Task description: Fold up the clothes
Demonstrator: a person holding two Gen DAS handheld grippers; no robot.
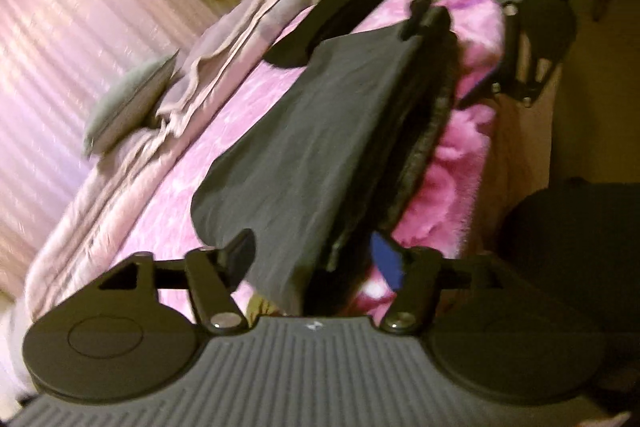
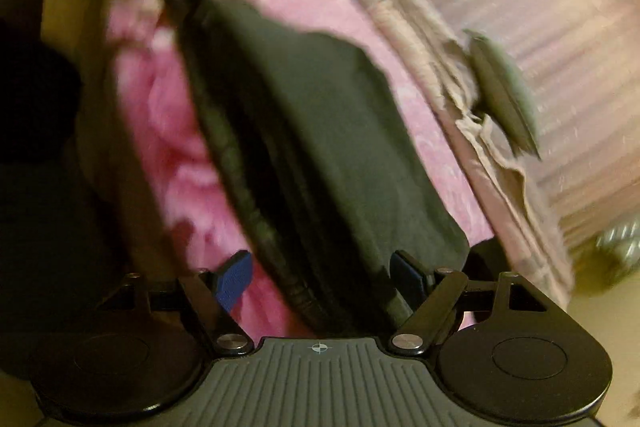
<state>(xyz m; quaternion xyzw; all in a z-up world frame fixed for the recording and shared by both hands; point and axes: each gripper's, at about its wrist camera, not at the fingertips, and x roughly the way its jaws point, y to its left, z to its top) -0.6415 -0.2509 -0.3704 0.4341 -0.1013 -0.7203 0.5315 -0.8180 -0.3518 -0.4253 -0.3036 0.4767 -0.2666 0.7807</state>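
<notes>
A bed covered by a fuzzy pink blanket (image 1: 192, 179) fills both blurred, tilted views, with a ribbed pale pink wall or headboard (image 1: 60, 27) behind it. A rumpled beige-pink sheet (image 1: 224, 39) lies bunched along the far side of the bed, and a small grey-green cushion (image 1: 128, 103) sits on it. The task's thing, a dark grey cloth garment (image 1: 320, 131), is stretched above the blanket between the two tools. The left gripper (image 1: 320, 255) has its blue-padded fingers spread wide around the near end of the garment; whether they pinch it cannot be told. The right gripper (image 2: 320, 267) likewise shows wide fingers flanking the cloth and its dark ribbed band (image 2: 256, 203). With fingers this open, the garment could likely slip free and collapse unfolded, or its edges could land misaligned during quick motion.
</notes>
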